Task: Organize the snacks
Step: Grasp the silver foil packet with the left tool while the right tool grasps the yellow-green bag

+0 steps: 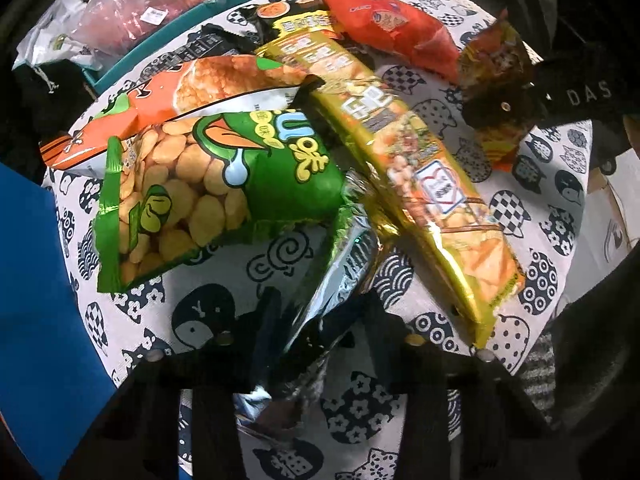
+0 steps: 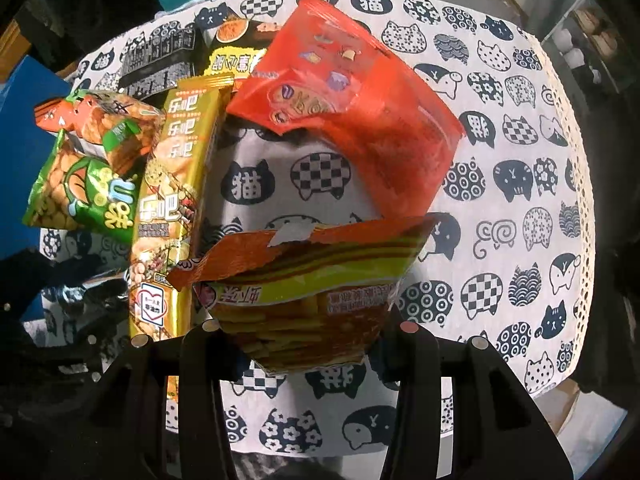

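Note:
Snack bags lie piled on a round table under a cat-print cloth [image 1: 400,404]. My left gripper [image 1: 320,316] points down, shut on a crinkled silver foil packet [image 1: 344,264] that runs up between its fingers. Beside it lie a green pea-snack bag [image 1: 208,184], an orange rice-cracker bag [image 1: 192,92] and a long gold packet [image 1: 400,168]. My right gripper [image 2: 300,332] is shut on an orange and yellow bag of snack sticks [image 2: 312,280], held above the cloth. That bag [image 1: 496,92] also shows at the upper right of the left wrist view.
A red-orange bag [image 2: 352,120] lies behind the held bag, with black packets [image 2: 160,64] at the far side. A teal box [image 1: 168,40] holding a clear plastic bag stands beyond the table edge. A blue surface [image 1: 32,320] sits to the left. Bare cloth [image 2: 512,200] spreads to the right.

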Motion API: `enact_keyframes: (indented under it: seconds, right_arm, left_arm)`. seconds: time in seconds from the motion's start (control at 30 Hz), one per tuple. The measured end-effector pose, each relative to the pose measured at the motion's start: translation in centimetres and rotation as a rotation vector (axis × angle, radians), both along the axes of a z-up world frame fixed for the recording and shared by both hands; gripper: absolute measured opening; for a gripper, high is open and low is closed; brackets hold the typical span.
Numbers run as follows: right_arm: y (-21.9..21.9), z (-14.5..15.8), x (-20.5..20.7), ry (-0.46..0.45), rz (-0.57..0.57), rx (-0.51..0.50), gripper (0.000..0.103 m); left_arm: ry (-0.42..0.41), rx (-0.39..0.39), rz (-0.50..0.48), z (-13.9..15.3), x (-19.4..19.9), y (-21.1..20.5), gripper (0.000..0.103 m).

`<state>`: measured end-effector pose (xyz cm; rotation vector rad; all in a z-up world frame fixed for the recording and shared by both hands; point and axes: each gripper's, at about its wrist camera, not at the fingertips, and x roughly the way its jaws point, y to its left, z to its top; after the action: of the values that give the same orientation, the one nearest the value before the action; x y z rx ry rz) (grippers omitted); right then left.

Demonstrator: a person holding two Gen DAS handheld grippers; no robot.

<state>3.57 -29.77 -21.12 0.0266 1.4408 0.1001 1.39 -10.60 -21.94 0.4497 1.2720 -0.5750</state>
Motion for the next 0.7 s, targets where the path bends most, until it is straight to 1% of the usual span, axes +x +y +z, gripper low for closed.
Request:
enact_keyframes:
  seconds: [0.03,0.13,0.23,0.3,0.5,0.57,0.7]
  right_arm:
    - [0.1,0.0,0.0,-0.002,0.000,0.002,0.045]
    - [0.5,0.3,-0.1,-0.012,0.006,0.005,0.045]
    - [1.2,1.2,0.1,-0.028,0.014,0.010,0.045]
    - [1.6,1.8,0.2,-0.039,0.021,0.013,0.045]
    - [3.0,4.0,0.6,-0.078,0.048,0.004,0.045]
    - [3.7,4.8,0.7,-0.097,0.063,-0.003,0.045]
    - [5.4,6.7,0.9,-0.123,0.081,-0.001,0.045]
  left_arm:
    - [-0.007,0.001,-0.005,0.1,-0.1,0.0,0.036]
    - [-0.030,0.002,-0.026,0.6,-0.6,-0.2,0.032]
    - [-0.036,-0.009,-0.022,1.5,-1.3,0.1,0.030]
    - [-0.045,-0.025,-0.002,2.4,-1.5,0.4,0.028]
    - [-0.078,-0.071,0.071,4.6,-1.3,2.1,0.028]
    - [-0.077,-0.099,0.099,5.6,-1.4,2.6,0.028]
    - [-0.107,-0.146,0.145,7.7,-2.0,3.4,0.028]
